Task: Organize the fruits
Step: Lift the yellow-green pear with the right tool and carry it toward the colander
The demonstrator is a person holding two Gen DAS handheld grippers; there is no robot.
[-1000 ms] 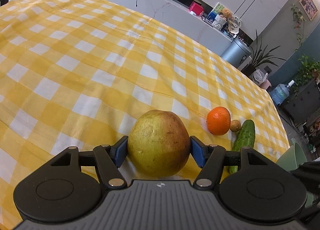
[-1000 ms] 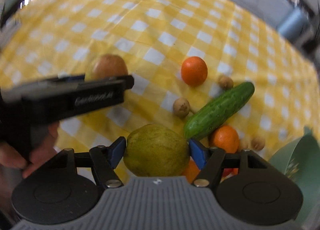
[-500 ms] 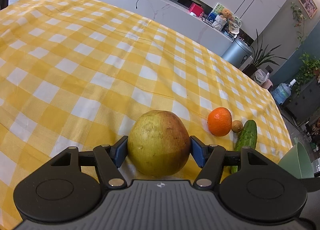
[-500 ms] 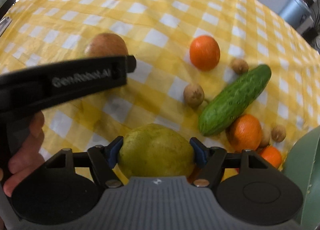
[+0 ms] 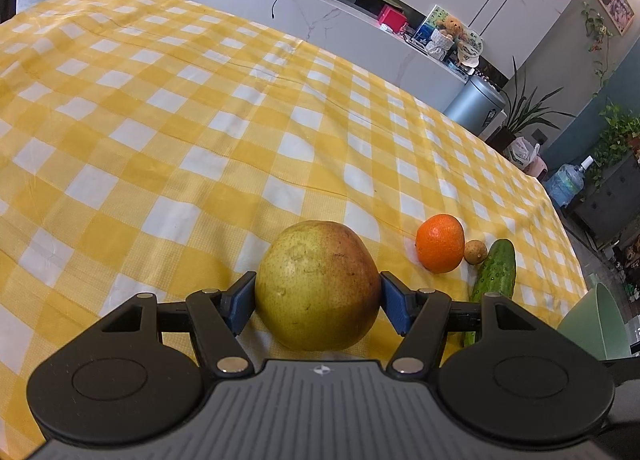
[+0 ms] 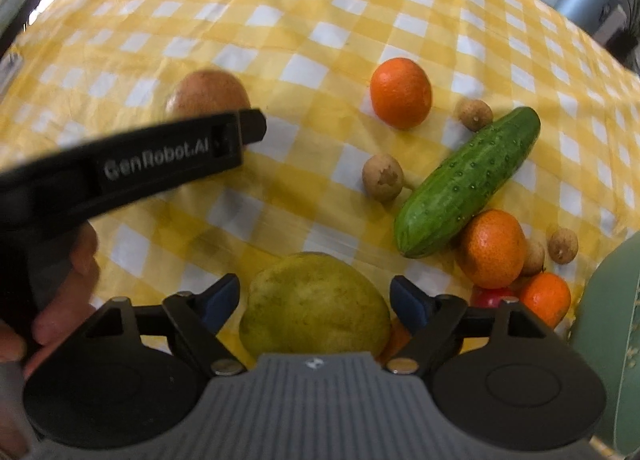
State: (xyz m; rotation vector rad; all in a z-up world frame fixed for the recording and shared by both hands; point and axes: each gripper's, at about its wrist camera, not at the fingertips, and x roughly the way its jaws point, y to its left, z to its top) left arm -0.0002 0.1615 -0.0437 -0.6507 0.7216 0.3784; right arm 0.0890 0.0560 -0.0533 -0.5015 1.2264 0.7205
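The left gripper (image 5: pixel 318 302) clamps a yellow-red pear (image 5: pixel 318 286), its blue pads pressed to both sides, the fruit resting on the checked cloth (image 5: pixel 180 120). To the right of it lie an orange (image 5: pixel 440 243), a small brown longan (image 5: pixel 475 252) touching it, and a cucumber (image 5: pixel 495 274) just beside that.

In the right wrist view, a hand (image 6: pixel 60 300) at the far left holds the left gripper's black body, which crosses in front of the reddish pear. The right gripper (image 6: pixel 316 300) has just been opening: its pads now stand clear of a green pear (image 6: pixel 314 306) that sits between them on the cloth. Further right lie a second longan (image 6: pixel 383 177), the cucumber, another orange (image 6: pixel 492 248) touching the cucumber's near end, more longans and a small orange (image 6: pixel 546 298) against a green bowl (image 6: pixel 608 324).
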